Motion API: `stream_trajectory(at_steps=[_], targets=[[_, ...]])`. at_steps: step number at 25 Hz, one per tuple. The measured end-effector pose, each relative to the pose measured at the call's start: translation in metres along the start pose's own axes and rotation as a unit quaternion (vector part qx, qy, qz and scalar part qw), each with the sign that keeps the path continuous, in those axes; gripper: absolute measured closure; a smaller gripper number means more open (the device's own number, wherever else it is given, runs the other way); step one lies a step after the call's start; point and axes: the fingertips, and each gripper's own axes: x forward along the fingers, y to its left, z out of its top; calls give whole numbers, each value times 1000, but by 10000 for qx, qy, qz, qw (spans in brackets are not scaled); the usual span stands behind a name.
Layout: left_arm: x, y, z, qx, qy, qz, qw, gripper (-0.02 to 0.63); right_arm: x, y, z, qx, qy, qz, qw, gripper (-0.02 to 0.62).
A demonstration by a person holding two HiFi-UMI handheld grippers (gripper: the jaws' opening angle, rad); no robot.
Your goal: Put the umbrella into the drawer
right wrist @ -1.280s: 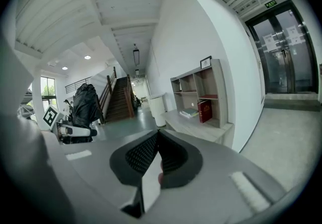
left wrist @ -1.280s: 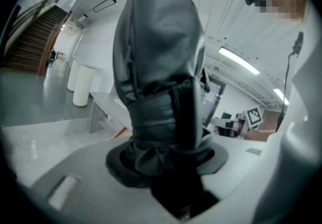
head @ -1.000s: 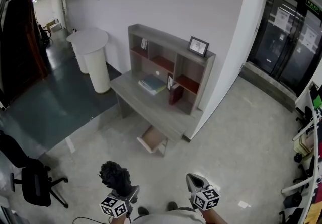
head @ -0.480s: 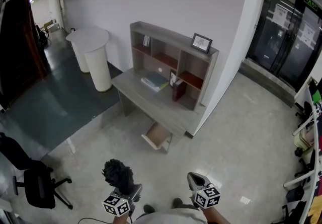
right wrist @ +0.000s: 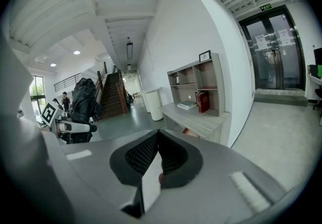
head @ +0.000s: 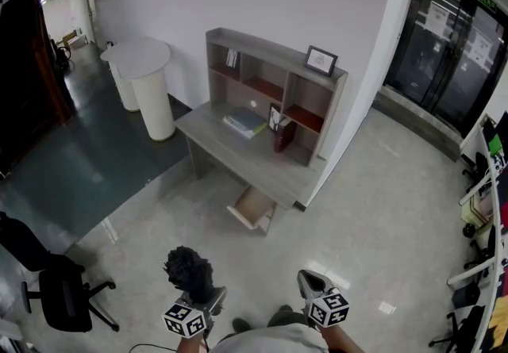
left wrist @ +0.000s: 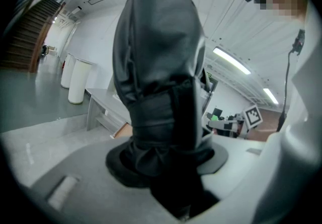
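A folded black umbrella (head: 189,270) stands upright between the jaws of my left gripper (head: 200,296) at the bottom of the head view. It fills the left gripper view, where the umbrella (left wrist: 156,67) is clamped at its lower end by the left gripper (left wrist: 166,160). My right gripper (head: 309,283) is beside it, shut and empty; in its own view the right gripper (right wrist: 157,135) has its pads meeting at the tips. The open drawer (head: 252,209) juts out low under the grey desk (head: 238,159), well ahead of both grippers.
A shelf unit on the desk holds a red book (head: 282,136) and a picture frame (head: 321,60). White round pedestals (head: 151,97) stand to the left, a black office chair (head: 55,289) at near left, glass doors (head: 452,42) at right.
The desk and drawer have drawn a little closer and lower in the head view as both grippers are carried towards them. The umbrella stays in the left gripper.
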Motion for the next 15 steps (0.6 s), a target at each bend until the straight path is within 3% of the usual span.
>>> stream_trajectory(at_steps=[15], targets=[[4, 39, 6, -88, 32, 108, 9999, 397, 35, 1, -4, -144, 281, 37, 9995, 591]])
